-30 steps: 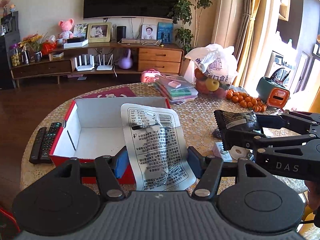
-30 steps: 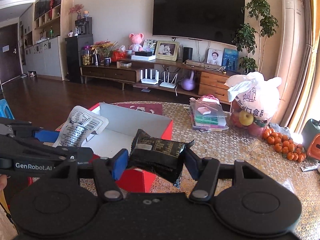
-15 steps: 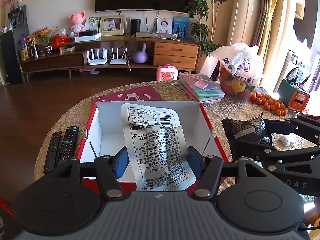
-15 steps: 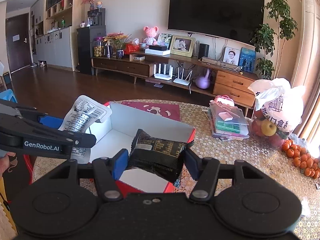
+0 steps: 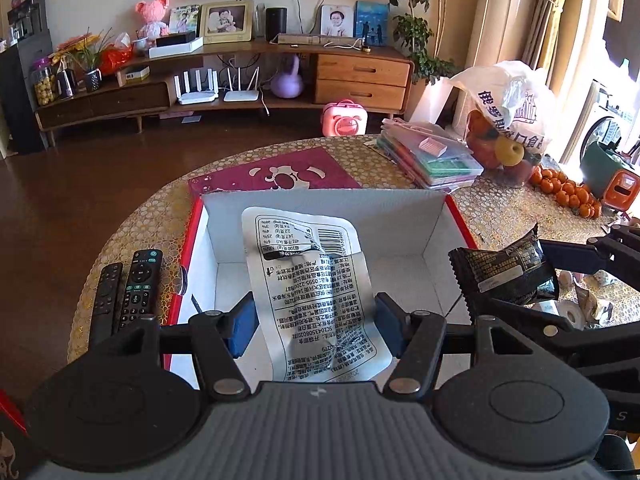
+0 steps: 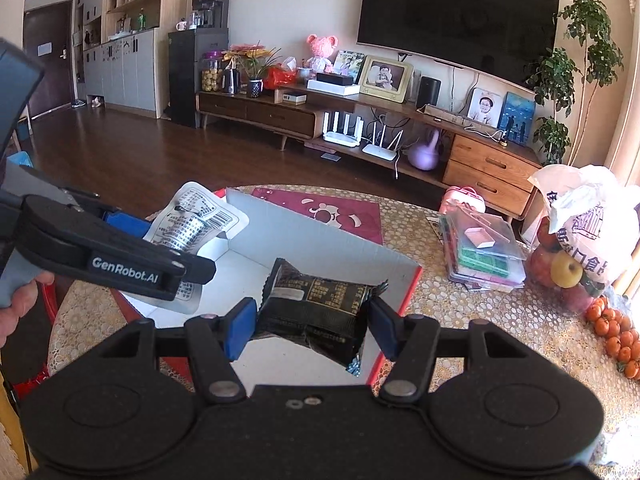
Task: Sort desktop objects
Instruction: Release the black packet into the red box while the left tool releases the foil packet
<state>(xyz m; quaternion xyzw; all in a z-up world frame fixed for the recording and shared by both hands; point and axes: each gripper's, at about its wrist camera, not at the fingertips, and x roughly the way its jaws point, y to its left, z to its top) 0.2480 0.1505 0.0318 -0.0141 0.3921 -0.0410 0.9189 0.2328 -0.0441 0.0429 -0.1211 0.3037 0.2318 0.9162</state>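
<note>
My left gripper (image 5: 314, 326) is shut on a silver printed packet (image 5: 310, 284) and holds it over the open red box with white inside (image 5: 320, 208). The same packet (image 6: 196, 224) and left gripper show at the left of the right wrist view. My right gripper (image 6: 310, 326) is shut on a black snack packet (image 6: 316, 308), held above the box's white floor (image 6: 280, 272) near its right wall. From the left wrist view the black packet (image 5: 508, 272) hangs at the box's right rim.
Two black remotes (image 5: 128, 292) lie left of the box. Behind it are a red lid (image 5: 276, 174), stacked clear cases (image 5: 432, 156), a white fruit bag (image 5: 508, 112) and several small oranges (image 5: 564, 192). A tape roll (image 5: 570, 314) lies at the right.
Both grippers have moved forward and left over the red box, each carrying its packet; the black packet went from beside the box to above its inside.
</note>
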